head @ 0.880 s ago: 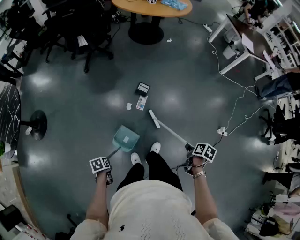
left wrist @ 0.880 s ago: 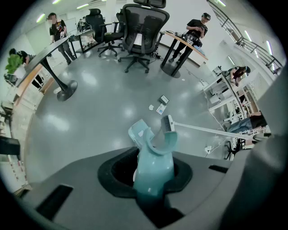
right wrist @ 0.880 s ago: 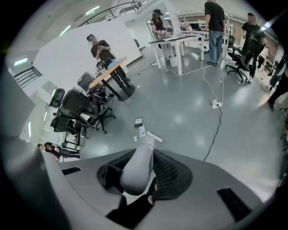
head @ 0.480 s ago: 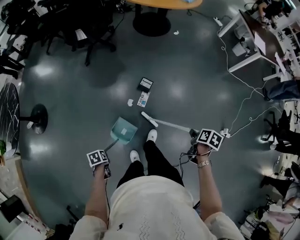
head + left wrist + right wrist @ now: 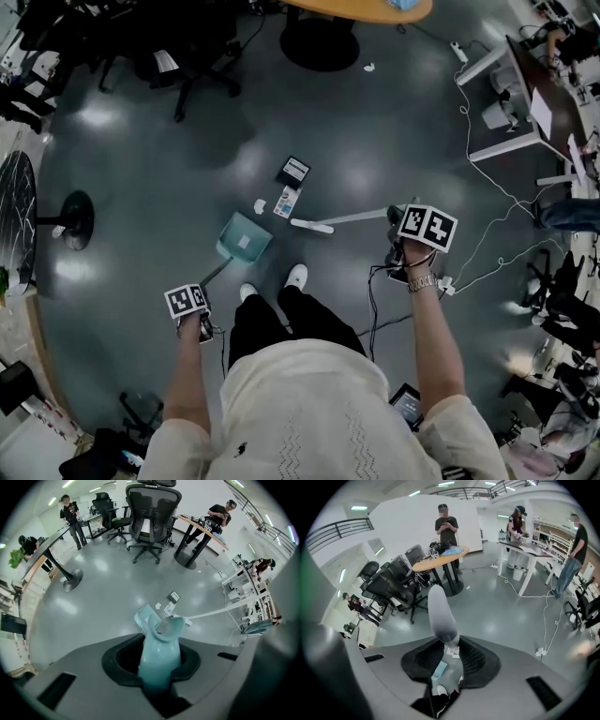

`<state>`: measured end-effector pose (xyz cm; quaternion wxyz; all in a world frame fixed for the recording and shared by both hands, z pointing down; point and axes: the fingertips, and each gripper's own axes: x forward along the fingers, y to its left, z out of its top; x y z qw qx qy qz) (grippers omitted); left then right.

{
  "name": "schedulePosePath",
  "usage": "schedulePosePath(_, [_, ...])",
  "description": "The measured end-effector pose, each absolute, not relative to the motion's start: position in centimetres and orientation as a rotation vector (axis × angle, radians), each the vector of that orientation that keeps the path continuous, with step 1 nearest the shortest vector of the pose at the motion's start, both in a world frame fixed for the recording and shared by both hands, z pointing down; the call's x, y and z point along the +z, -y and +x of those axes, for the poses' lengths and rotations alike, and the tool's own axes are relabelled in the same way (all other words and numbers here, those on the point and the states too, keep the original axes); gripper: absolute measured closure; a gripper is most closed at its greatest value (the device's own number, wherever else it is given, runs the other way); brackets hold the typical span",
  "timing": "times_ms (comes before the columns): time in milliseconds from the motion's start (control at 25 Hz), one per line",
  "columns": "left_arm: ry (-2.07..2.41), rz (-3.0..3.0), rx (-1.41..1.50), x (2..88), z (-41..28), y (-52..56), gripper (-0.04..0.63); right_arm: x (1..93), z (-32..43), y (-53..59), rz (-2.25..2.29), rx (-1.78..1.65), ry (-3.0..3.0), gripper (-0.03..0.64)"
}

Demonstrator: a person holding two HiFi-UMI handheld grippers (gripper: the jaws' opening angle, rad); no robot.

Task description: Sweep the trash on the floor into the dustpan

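Grey floor (image 5: 141, 169), arms forward: left gripper (image 5: 159, 667) jaws tight on dustpan handle (image 5: 161, 644), right gripper (image 5: 449, 657) jaws on broom (image 5: 311, 226)

Just beyond the dustpan (image 5: 242, 237), the white scrap (image 5: 260, 205) is too small to identify, and print on the flat packet (image 5: 287, 202) and black box (image 5: 294, 171) is unreadable. Far beyond the dustpan, the round table (image 5: 361, 9) is cut by the top edge. In the right gripper view the broom (image 5: 440, 613) handle is a close grey blur
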<state>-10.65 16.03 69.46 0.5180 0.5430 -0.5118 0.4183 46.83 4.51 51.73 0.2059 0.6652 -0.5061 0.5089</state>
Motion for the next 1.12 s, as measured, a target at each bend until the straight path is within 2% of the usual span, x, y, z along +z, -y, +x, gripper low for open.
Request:
schedulePosePath(360, [1.181,1.338,1.099,70.8,-11.5,-11.2,0.502,52.0,46.9,0.9,1.881,1.258,1.432,0.500])
schedulePosePath(720, [1.118,1.383,1.215,73.2,-13.6,-7.6,0.502,58.6,37.2,-6.6,1.667,1.268,1.399,0.500])
schedulePosePath(1120, [1.027,1.481,1.282,74.2,-14.5,-4.2,0.502,58.7,26.9,-11.1,1.509,1.298,1.449,0.500])
